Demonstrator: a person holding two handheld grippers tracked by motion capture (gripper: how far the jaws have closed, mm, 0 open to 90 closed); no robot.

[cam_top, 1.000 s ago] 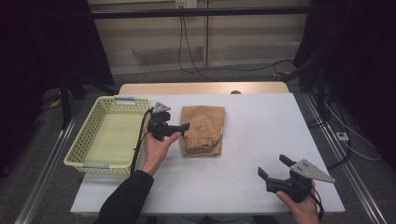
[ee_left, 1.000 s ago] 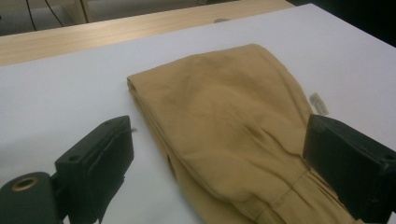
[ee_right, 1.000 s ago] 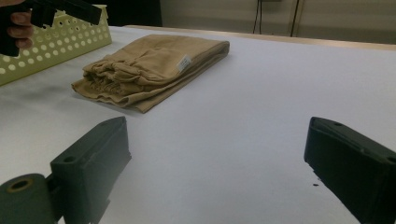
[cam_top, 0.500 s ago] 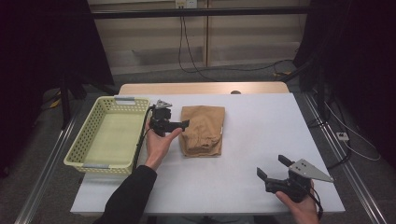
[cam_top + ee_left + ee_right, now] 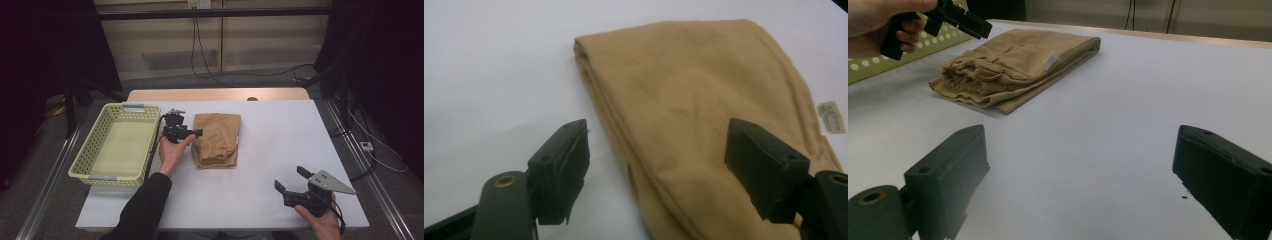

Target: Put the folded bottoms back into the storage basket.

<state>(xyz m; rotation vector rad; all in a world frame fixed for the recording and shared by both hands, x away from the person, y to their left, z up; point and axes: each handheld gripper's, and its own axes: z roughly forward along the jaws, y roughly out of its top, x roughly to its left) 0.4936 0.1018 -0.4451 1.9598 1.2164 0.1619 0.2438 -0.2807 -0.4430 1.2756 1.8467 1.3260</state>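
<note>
Straddling folded trousers' (image 5: pixel 704 125) edge: left tool (image 5: pixel 659 170).

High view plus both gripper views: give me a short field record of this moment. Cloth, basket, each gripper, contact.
cloth: folded tan garment, flat on white table, white tag on its right edge
basket: yellow perforated basket, left of the garment, nothing in it
left gripper: left gripper at the garment's left edge, jaws have just been closing, astride the folded edge, pads not pressing
right gripper: right gripper near the table's front right, jaws open over bare table
contact: neither gripper holds anything
</note>
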